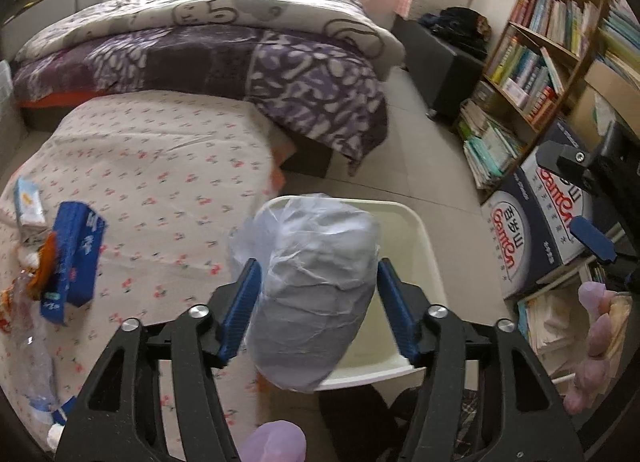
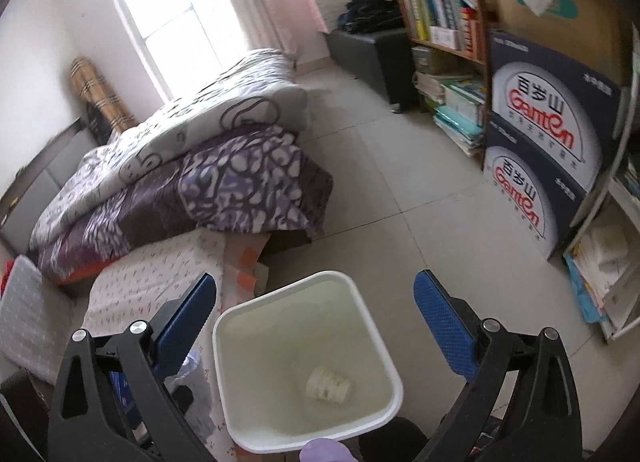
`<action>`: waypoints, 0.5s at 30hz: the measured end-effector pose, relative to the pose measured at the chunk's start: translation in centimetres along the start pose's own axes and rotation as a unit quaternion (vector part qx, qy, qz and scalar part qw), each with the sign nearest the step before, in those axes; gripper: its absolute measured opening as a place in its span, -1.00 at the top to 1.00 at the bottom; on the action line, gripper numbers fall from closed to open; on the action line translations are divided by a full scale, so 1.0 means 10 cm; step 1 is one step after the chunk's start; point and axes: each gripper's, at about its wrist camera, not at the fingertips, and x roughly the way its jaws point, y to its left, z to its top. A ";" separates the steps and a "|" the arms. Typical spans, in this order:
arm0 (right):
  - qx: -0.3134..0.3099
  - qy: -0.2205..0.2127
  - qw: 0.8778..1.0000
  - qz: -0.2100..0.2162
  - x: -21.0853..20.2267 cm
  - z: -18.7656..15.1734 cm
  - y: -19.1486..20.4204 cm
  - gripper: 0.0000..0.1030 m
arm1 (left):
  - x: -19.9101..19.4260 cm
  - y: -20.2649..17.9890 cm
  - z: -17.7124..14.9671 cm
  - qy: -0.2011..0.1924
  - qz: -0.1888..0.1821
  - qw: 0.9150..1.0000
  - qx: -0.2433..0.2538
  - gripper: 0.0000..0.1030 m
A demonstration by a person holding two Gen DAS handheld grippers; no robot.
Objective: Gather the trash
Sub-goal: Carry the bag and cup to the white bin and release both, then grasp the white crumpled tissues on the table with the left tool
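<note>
A crumpled translucent plastic bag [image 1: 312,290] is being carried between the parted fingers of the left gripper [image 1: 318,302], over the near rim of the white bin [image 1: 424,246], presumably for dropping in; whether the pads are pressing it cannot be told. The right gripper [image 2: 314,312] is being kept wide open and empty, its fingers either side of the bin. Only the right wrist view is showing the white wad [image 2: 330,384] lying on the bin's floor, while only the left is showing the blue carton [image 1: 74,258] on the bedsheet beyond the left finger.
</note>
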 end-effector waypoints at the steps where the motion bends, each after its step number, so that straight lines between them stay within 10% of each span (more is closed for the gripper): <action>1: 0.005 0.000 1.000 -0.001 0.00 0.01 -0.03 -0.87 | 0.00 -0.02 0.01 0.000 -0.001 1.000 0.003 -0.42; 15: -0.048 0.006 0.999 0.007 0.02 -0.13 0.24 -0.87 | -0.14 0.23 -0.04 -0.006 0.050 0.999 0.014 -0.70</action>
